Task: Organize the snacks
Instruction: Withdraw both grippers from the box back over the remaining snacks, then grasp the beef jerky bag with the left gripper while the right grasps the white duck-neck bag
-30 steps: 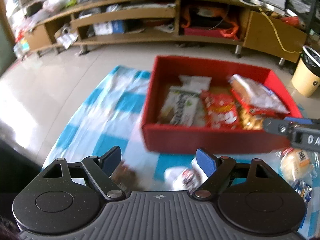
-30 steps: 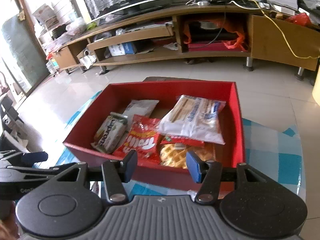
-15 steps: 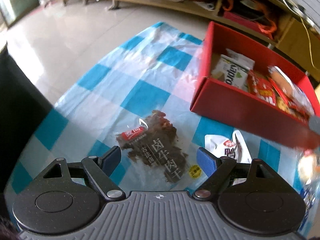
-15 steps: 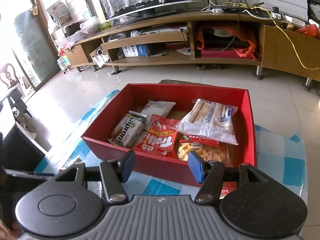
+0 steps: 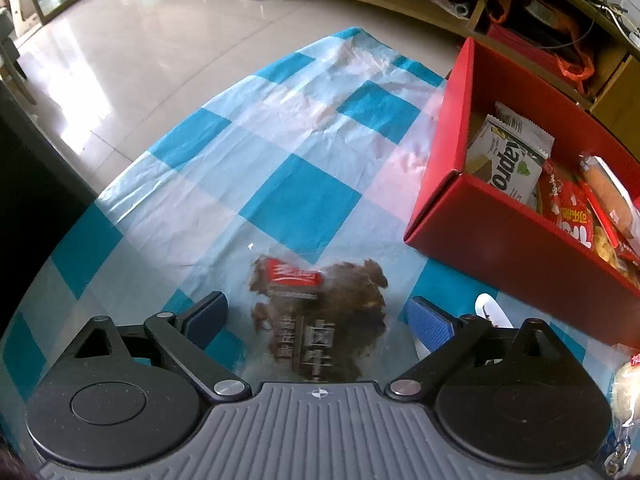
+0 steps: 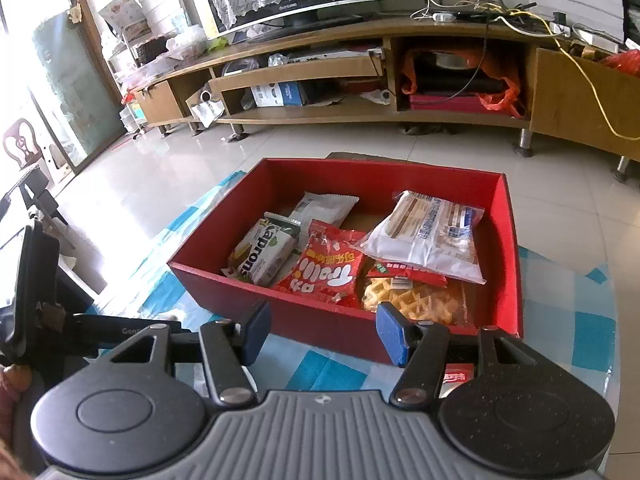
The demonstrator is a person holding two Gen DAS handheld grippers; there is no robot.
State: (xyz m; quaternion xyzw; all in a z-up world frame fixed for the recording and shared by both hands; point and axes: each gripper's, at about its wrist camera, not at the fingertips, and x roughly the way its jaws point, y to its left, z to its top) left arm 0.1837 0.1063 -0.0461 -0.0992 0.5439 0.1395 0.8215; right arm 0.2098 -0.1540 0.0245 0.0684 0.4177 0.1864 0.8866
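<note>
While the left gripper (image 5: 318,314) points steeply down at the worktop (image 5: 304,200), we note a clear packet of dark dried meat (image 5: 320,320) lying flat on the blue-and-white checked cloth (image 5: 208,128), between the blue pads and touching neither. It carries a red label at its far end and pale printed characters nearer the camera. The red box (image 5: 516,248) sits to its right, well apart.

Against the frame a second ago, when the box filled the left wrist view, the packet is now centred and nearer. The left jaws have just been opening and now stand wide, the packet between them but not pinched.

The right gripper (image 6: 322,330) hovers before the near wall of the box in the right wrist view, much as a second ago; its jaws are parted and hold nothing. We count a green-and-white wafer pack (image 6: 264,256), a red gummy bag (image 6: 328,270), a waffle bag (image 6: 416,300) and a white bread packet (image 6: 432,232) inside.

The meat packet's near end is hidden behind the gripper body. A white packet (image 5: 490,312) is mostly covered by the right-hand pad, and a pale bun (image 5: 626,392) is cut off at the frame edge.
</note>
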